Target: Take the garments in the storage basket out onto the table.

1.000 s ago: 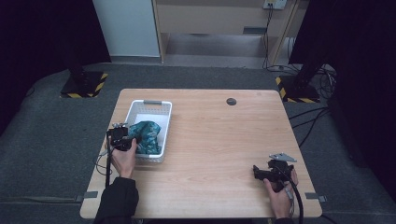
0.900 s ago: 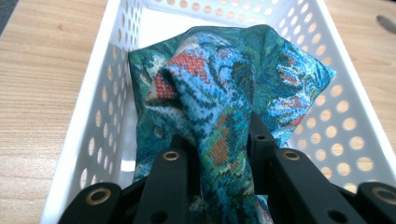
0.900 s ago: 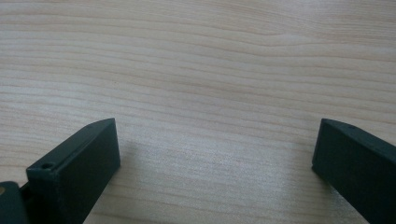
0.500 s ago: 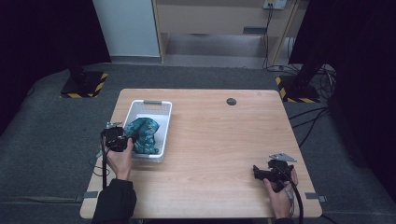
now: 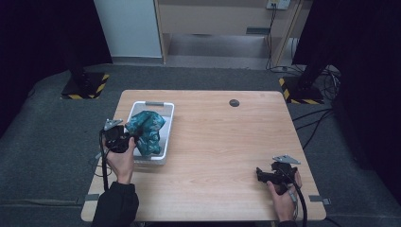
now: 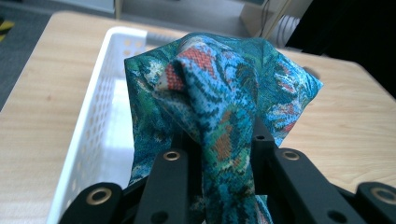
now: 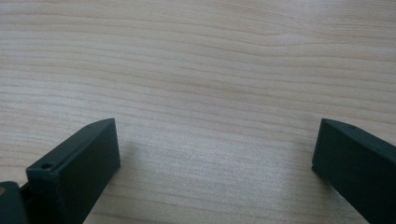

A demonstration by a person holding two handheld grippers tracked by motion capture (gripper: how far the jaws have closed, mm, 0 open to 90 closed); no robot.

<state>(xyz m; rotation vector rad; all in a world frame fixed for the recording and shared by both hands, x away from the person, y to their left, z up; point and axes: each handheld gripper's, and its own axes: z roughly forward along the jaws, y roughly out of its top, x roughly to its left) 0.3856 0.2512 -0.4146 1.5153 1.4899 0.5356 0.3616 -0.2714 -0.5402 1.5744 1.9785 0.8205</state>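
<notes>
Wooden table (image 5: 222,156), cloth (image 6: 219,98) bunched upward, left claw (image 6: 219,158) clamped

A light wooden table (image 5: 213,142) stands on grey carpet. A white perforated basket (image 5: 163,122) sits near its left edge, and a small dark round disc (image 5: 234,102) lies close to the far edge.

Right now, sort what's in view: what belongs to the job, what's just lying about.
In the job:
- cloth, pinched in the left tongs
- white basket under it

Lying about:
- right tongs, open over bare table
- small dark disc near the far edge
</notes>
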